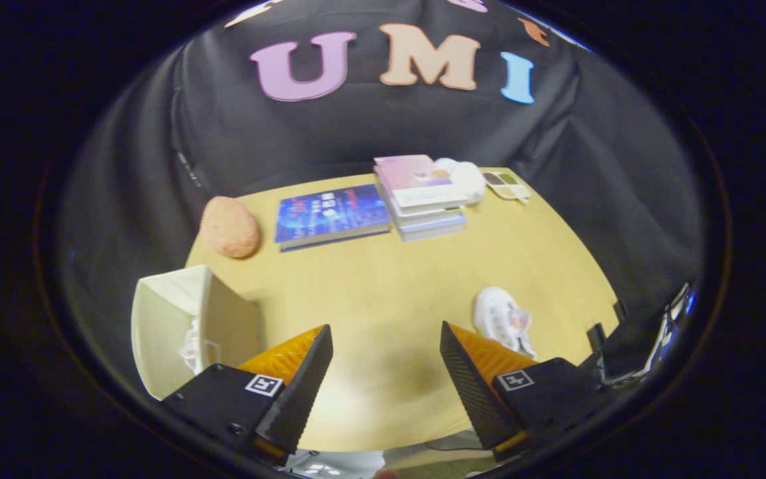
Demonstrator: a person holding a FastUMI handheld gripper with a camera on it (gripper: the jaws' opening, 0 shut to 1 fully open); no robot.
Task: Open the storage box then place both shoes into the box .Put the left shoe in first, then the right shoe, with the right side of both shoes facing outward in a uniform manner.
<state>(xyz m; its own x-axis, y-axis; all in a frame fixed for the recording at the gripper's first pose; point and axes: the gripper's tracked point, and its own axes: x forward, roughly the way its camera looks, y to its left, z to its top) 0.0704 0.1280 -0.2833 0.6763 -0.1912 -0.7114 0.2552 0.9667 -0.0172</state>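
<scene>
My gripper (386,332) hangs open above the yellow table (383,279), with nothing between its fingers. A cream storage box (177,313) stands open just left of the left finger, and a white shoe (191,346) lies inside it, partly hidden by the box wall and the finger. A second white shoe (504,320) rests on the table just right of the right finger, its heel end tucked behind that finger.
At the far side of the table lie a blue book (330,216), a stack of books (423,196), a white soft object (466,178) and a small palette (506,185). An orange-pink lump (229,227) sits at the far left corner.
</scene>
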